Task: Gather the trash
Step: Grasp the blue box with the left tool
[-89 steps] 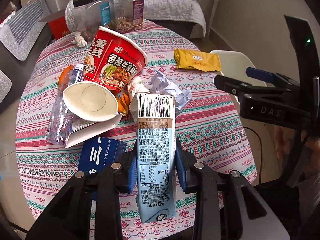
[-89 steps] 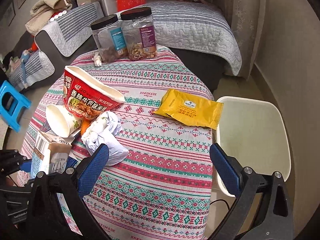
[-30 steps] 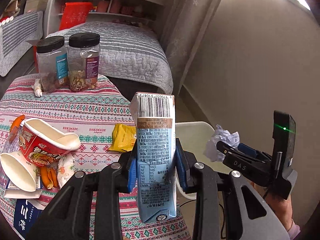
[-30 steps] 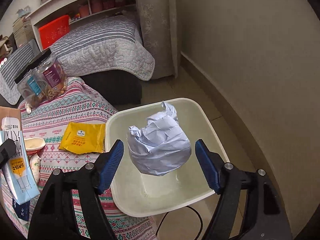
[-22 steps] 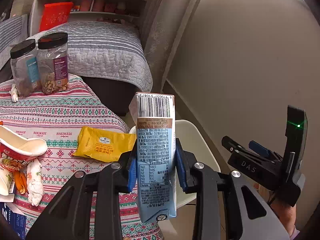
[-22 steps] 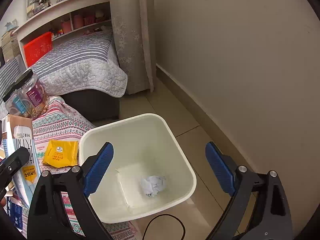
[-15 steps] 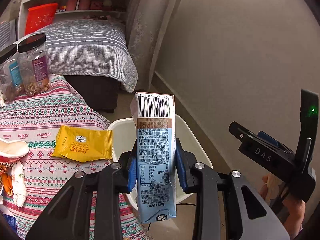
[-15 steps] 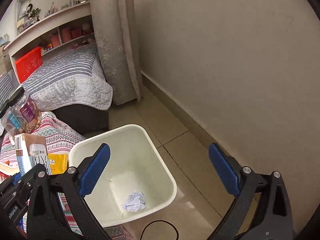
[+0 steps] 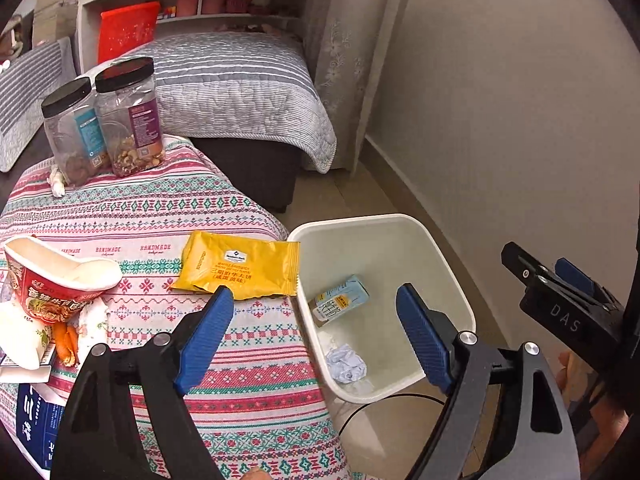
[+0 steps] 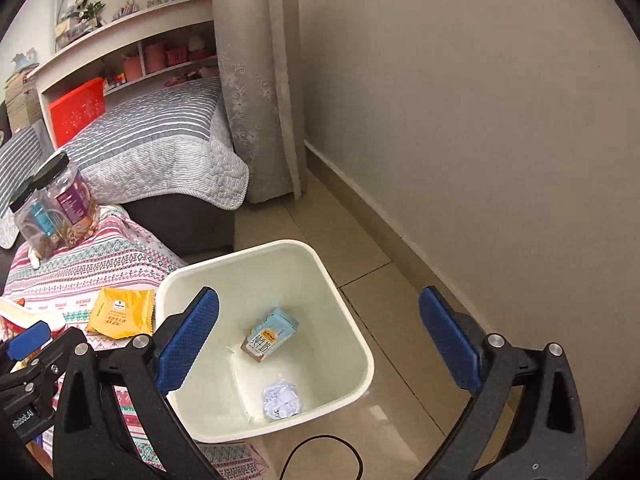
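Observation:
A white trash bin stands on the floor by the table's right edge; it also shows in the right wrist view. Inside lie a light blue drink carton and a crumpled paper ball. My left gripper is open and empty above the bin's left rim. My right gripper is open and empty above the bin. A yellow snack packet lies on the patterned tablecloth beside the bin. A red noodle cup lies on its side at the left.
Two clear jars with black lids stand at the table's far edge. Orange scraps and a white tissue lie by the noodle cup, a dark blue box at the near left. A black cable lies on the floor. A bed and wall are behind.
My left gripper has opened and the blue carton has dropped into the bin beside the paper ball. The right gripper stays open over the bin.

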Demonstrator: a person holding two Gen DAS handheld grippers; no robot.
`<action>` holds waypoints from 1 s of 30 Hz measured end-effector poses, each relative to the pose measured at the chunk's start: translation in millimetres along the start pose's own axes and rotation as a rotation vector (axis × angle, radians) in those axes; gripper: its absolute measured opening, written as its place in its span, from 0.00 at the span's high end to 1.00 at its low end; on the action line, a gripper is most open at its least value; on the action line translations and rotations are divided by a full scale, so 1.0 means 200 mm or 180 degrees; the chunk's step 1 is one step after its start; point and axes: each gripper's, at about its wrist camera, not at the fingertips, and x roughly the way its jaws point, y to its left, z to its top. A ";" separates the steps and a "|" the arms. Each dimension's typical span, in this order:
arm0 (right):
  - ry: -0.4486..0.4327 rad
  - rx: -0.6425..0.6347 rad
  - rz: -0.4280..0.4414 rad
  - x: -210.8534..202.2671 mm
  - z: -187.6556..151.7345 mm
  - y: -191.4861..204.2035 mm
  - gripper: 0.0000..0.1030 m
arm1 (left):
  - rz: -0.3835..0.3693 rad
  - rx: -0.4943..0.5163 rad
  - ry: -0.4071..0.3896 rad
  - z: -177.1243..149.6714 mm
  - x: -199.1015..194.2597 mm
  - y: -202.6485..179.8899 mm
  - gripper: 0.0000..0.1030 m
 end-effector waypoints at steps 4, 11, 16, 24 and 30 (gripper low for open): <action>0.0037 -0.0344 0.0185 -0.03 -0.05 0.20 0.07 | 0.0224 -0.0012 0.0138 -0.04 -0.06 0.13 0.18; 0.0142 -0.0794 0.0486 -0.10 -0.13 0.51 0.07 | 0.0542 0.0020 0.0602 -0.19 -0.11 0.37 0.18; 0.0223 -0.1137 0.0599 -0.11 -0.20 0.70 0.07 | 0.0759 0.0154 0.0873 -0.27 -0.18 0.53 0.18; 0.0384 -0.1494 0.0762 -0.08 -0.29 0.94 0.07 | 0.0986 0.0168 0.1279 -0.39 -0.22 0.82 0.18; 0.0457 -0.1716 0.0802 -0.05 -0.33 1.07 0.07 | 0.1076 -0.0137 0.1584 -0.47 -0.18 1.08 0.18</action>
